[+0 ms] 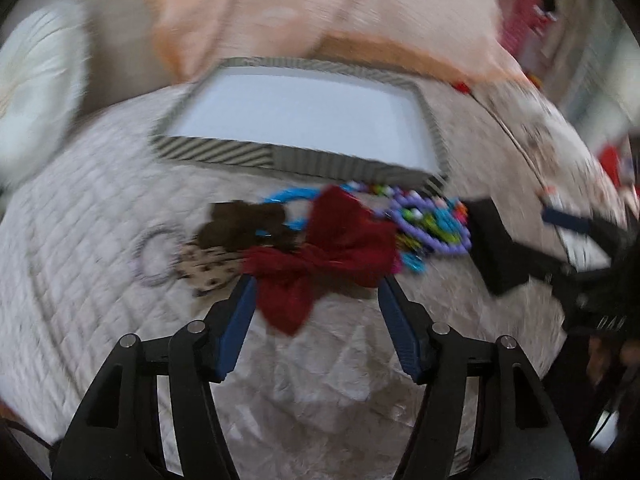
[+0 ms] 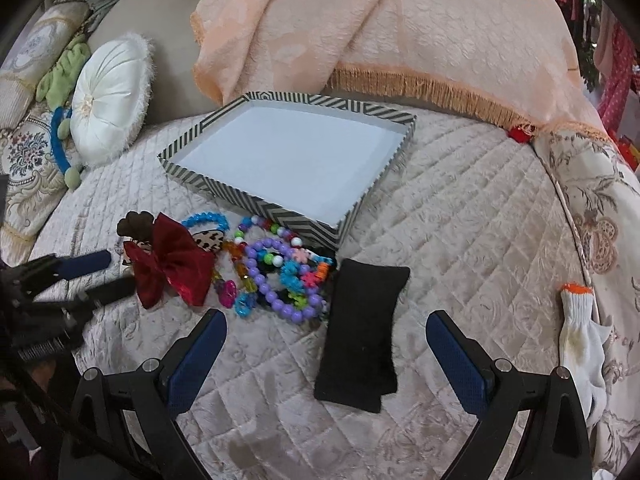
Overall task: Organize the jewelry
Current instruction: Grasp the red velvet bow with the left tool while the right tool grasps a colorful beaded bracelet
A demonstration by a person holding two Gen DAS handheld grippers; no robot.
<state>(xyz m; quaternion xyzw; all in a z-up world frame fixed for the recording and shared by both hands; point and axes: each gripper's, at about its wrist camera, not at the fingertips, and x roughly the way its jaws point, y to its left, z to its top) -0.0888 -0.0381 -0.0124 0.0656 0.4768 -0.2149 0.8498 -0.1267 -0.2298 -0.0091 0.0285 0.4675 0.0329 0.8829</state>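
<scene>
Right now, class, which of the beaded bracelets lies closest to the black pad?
The purple bracelet: its round lilac beads reach nearly to the black pad, while the blue bracelet lies far off behind the red bow.

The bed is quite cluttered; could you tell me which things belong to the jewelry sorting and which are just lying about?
Belong:
striped box
red bow
purple bead bracelet
blue bracelet
black pouch

Lying about:
white cushion
peach blanket
white glove

free: quilt [image 2: 460,240] right of box [image 2: 280,152] | blocked: bead pile [image 2: 280,276], black pad [image 2: 360,328]
</scene>
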